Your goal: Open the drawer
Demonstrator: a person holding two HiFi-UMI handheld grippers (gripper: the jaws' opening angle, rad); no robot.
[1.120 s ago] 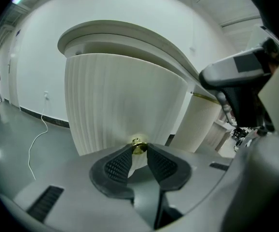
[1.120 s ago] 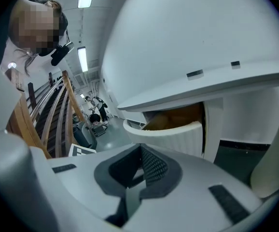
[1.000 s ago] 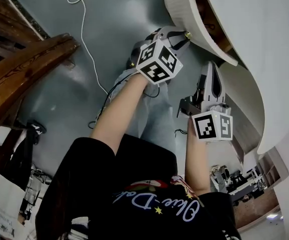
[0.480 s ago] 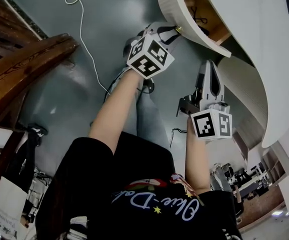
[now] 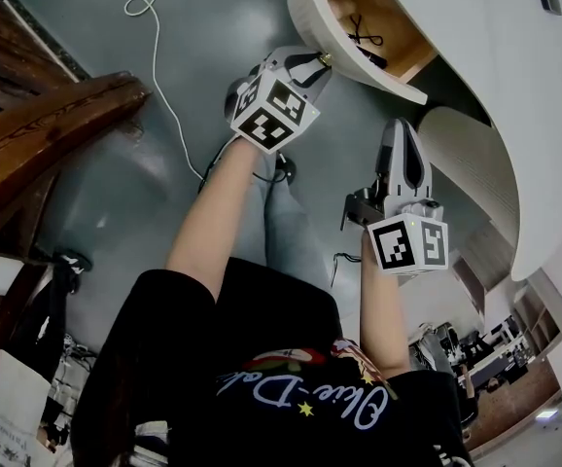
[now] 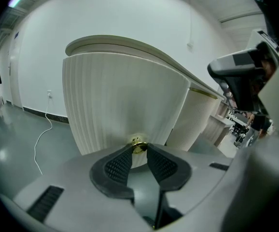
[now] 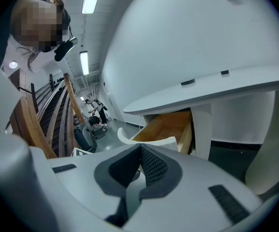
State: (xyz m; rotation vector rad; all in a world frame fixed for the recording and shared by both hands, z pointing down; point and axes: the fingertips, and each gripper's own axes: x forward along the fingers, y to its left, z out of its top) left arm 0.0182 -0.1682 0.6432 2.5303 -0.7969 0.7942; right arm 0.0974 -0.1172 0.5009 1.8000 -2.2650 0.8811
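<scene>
Left claw (image 6: pixel 139 152) is narrow and clamped on the small brass knob (image 6: pixel 139 145). The knob sits right at the tips of the pads (image 6: pixel 118 166), not deep in the throat, so I judge it a shallow hold. Dead ahead of the claw the knob is fixed to the ribbed white drawer front (image 6: pixel 125 105). In the head view the drawer (image 5: pixel 305 13) past the tips is well out of the white desk (image 5: pixel 495 66), with its wooden inside open to view. A small dark thing (image 5: pixel 364 35) lies in it just beyond the knob; I can't tell what it is. Right claw (image 5: pixel 403 134) is beside and nearer the person than the left one, well apart from the drawer. Its jaws are together on nothing, and it points in under the desk top. In its own view the right claw (image 7: pixel 139 151) has the open drawer (image 7: pixel 166 125) ahead, not touching. The step in hand is the pull, which looks mostly done. To do it well, draw straight back along the drawer's run and hold the wrist angle fixed. Don't lift or twist, or the round knob may pop out of the tips. Squeeze firm, go slow, and stop before the drawer leaves its runners. Leave the right claw off to the side, out of the drawer's path.
</scene>
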